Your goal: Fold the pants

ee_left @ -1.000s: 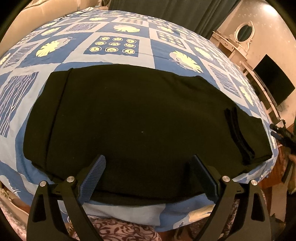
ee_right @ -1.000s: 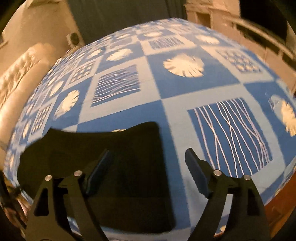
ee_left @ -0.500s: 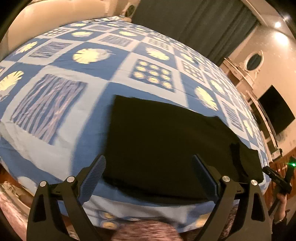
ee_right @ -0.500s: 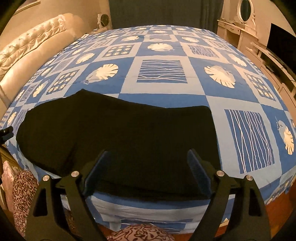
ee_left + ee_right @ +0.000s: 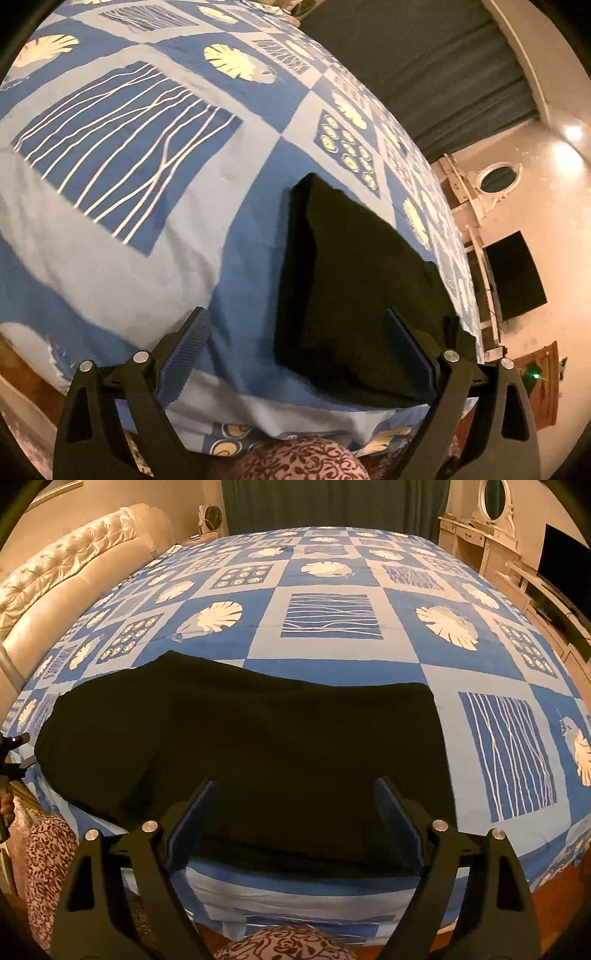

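Black pants (image 5: pixel 258 746) lie flat along the near edge of a bed with a blue patterned cover (image 5: pixel 332 605). In the left wrist view their left end (image 5: pixel 351 288) fills the lower right. My left gripper (image 5: pixel 295 354) hovers open over that near-left corner, nothing between its fingers. In the right wrist view my right gripper (image 5: pixel 295 812) stands open above the middle of the pants' near edge, holding nothing. The left gripper's tip (image 5: pixel 11 746) peeks in at the far left edge of the right wrist view.
A tufted cream headboard (image 5: pixel 66 568) lies to the left, with dark curtains (image 5: pixel 332 498) beyond the bed. On the right stand a white dresser with an oval mirror (image 5: pixel 491 502) and a dark screen (image 5: pixel 565 565). A person's patterned clothing (image 5: pixel 48 856) shows below the bed's edge.
My left gripper has swung left along the bed's edge and rolled, so the pants now sit at the view's right. My right gripper moved left to face the pants' middle, then held still.
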A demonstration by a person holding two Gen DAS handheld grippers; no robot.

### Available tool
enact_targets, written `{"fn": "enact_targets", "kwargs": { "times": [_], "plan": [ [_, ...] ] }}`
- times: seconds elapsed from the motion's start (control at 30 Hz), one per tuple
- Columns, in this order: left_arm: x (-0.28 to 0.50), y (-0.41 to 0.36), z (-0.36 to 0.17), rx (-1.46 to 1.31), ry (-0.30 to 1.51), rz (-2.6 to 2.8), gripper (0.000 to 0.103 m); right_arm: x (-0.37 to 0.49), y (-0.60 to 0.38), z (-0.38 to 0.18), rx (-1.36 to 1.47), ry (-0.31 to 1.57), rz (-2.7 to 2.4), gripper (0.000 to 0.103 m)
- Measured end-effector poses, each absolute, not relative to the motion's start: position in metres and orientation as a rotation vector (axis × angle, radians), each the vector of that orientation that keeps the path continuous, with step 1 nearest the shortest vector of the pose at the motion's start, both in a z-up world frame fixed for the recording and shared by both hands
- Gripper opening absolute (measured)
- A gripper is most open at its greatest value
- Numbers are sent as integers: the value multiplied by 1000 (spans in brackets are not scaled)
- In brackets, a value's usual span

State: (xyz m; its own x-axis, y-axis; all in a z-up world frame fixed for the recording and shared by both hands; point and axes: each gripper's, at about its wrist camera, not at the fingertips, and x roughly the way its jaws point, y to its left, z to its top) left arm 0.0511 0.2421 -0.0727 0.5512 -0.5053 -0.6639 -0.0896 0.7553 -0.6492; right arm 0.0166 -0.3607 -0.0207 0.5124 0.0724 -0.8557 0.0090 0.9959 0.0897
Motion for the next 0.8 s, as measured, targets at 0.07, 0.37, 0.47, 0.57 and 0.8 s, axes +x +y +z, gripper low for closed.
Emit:
{"fn": "enact_targets", "kwargs": {
  "times": [0.07,0.37,0.47,0.57,0.8],
  "plan": [
    [54,244,-73,-733,966,-305,92,16,-359,-22,91,1034,43,87],
    [95,213,-78,-708,1064,-428,92,18,-351,-27,93,1050,68,87],
    [105,202,-82,-696,1107,-446,92,18,-349,-29,98,1058,73,87],
    [109,204,-84,-755,1093,-453,92,18,-349,-32,110,1065,80,87],
    [105,202,-86,-667,1114,-374,35,20,-354,-42,167,1099,85,87]
  ]
}}
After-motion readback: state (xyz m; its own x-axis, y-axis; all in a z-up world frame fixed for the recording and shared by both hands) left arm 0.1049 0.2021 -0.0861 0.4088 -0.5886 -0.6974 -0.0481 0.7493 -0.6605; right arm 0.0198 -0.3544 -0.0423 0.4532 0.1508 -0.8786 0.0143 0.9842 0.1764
